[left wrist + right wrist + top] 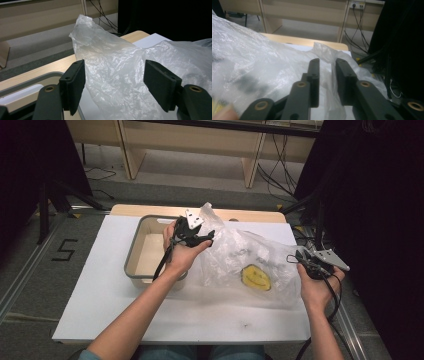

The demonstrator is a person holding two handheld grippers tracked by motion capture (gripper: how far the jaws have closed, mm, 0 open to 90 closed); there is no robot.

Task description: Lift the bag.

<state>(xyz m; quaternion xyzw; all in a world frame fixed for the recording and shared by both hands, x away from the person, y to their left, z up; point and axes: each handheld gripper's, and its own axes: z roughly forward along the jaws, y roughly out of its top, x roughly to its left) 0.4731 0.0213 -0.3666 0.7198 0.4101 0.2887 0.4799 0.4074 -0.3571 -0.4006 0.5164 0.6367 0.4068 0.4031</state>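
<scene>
A crumpled clear plastic bag point(235, 251) lies on the white tabletop point(100, 295), with a round yellow object point(256, 277) showing through its lower part. My left gripper point(200, 237) is at the bag's upper left corner. In the left gripper view the jaws point(113, 67) stand wide apart, with a raised fold of the bag point(110, 55) between them and the pads clear of it. My right gripper point(296, 256) is at the bag's right edge. Its jaws point(327, 61) stand a narrow gap apart, and bag film point(249, 57) lies beneath and past them without being pinched.
A grey bin point(131, 255) with a pale inside sits on the table's left half, under my left hand. A wooden edge point(150, 210) runs along the far side of the table. Cables and black stands point(320, 205) crowd the right side.
</scene>
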